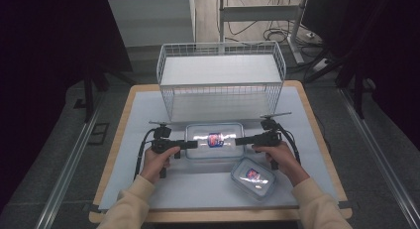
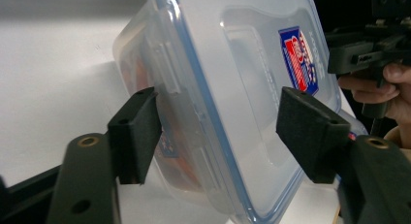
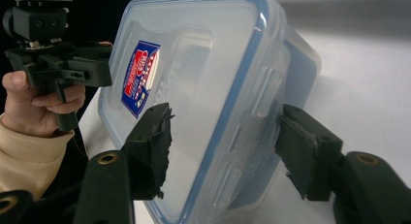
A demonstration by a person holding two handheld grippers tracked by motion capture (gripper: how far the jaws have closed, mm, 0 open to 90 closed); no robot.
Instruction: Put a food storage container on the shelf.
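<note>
I hold both grippers level before the wire basket (image 1: 221,80): left gripper (image 1: 190,144) and right gripper (image 1: 240,140) straddle the lidded container's (image 1: 214,140) ends, jaws partly open, apparently not yet clamping.

The high view looks down and forward over the whole table (image 1: 317,154). Both gripper views sit super close, facing each other across the same lidded container (image 2: 242,88), opposite ends.

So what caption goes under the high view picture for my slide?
Two hand-held grippers, left gripper and right gripper, flank a lidded clear box before a white wire basket.
</note>
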